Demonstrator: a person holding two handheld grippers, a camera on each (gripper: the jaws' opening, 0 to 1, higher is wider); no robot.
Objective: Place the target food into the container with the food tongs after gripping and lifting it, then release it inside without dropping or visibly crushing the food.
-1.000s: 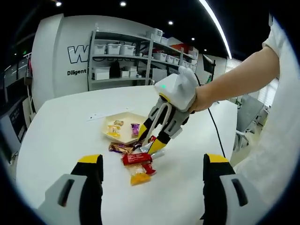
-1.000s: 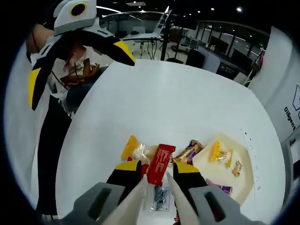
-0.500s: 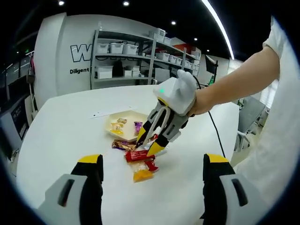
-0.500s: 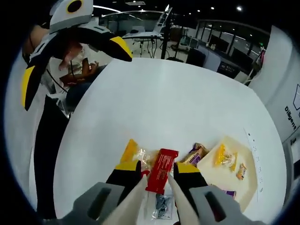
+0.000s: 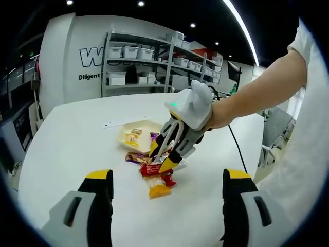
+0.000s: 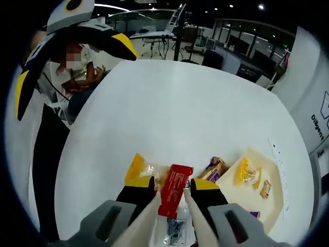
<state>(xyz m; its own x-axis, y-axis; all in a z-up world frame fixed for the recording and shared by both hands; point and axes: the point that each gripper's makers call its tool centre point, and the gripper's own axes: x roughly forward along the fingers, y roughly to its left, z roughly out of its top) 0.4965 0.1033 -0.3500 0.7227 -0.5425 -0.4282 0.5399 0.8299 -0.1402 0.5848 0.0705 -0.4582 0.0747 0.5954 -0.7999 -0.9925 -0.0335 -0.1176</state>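
A red snack packet (image 6: 175, 188) is pinched between the two metal arms of the food tongs (image 6: 191, 213). My right gripper (image 6: 172, 183) is shut on the tongs, squeezing them. In the left gripper view the right gripper (image 5: 164, 157) points down at the snack pile, and the red packet (image 5: 154, 169) hangs at the tong tips, just over a yellow packet (image 5: 158, 189). The cream tray (image 5: 143, 127) lies beyond the pile with a few wrapped snacks in it. My left gripper (image 5: 167, 175) is open and holds nothing.
A yellow packet (image 6: 138, 167), a brown-purple packet (image 6: 211, 170) and a clear packet (image 6: 172, 231) lie on the white table (image 6: 180, 103) beside the tray (image 6: 231, 190). The left gripper (image 6: 72, 67) hangs at upper left. Shelving (image 5: 149, 56) stands behind the table.
The right gripper has risen a little with the red packet still pinched in the tongs. The left gripper stays open, its view drifting slightly.
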